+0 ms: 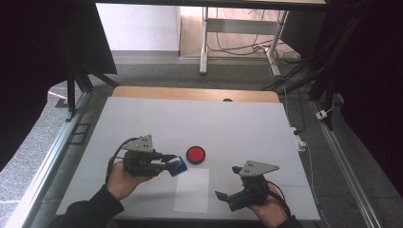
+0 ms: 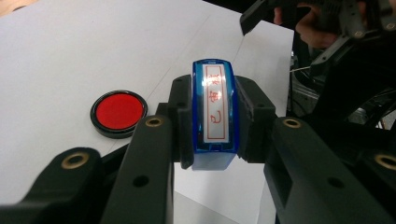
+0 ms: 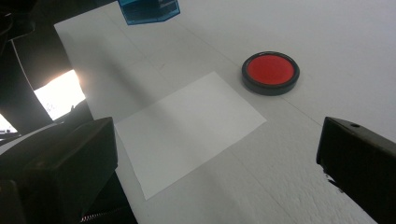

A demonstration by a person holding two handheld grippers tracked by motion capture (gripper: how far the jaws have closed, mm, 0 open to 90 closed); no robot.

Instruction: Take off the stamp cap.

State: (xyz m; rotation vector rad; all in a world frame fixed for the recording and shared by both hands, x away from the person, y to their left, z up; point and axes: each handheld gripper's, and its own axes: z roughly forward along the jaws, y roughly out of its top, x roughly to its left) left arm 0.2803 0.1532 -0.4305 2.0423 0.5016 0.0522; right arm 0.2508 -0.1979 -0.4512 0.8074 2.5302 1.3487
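Note:
My left gripper [image 1: 175, 164] [image 2: 214, 126] is shut on a blue stamp [image 2: 213, 109] [image 1: 178, 166] [image 3: 149, 10] with a white label and red characters, held above the table just left of the red ink pad [image 1: 195, 154] [image 2: 118, 113] [image 3: 270, 72]. A white sheet of paper [image 1: 192, 190] [image 3: 187, 126] lies on the table below and right of the stamp. My right gripper [image 1: 227, 183] [image 3: 215, 154] stands open at the front right, jaws wide apart, pointing toward the paper with nothing between them.
The white table top [image 1: 237, 123] ends in a wooden strip [image 1: 190, 93] at the far edge. Beyond it are a metal frame's legs [image 1: 204, 42] and cables on the floor. Dark curtains hang at both sides.

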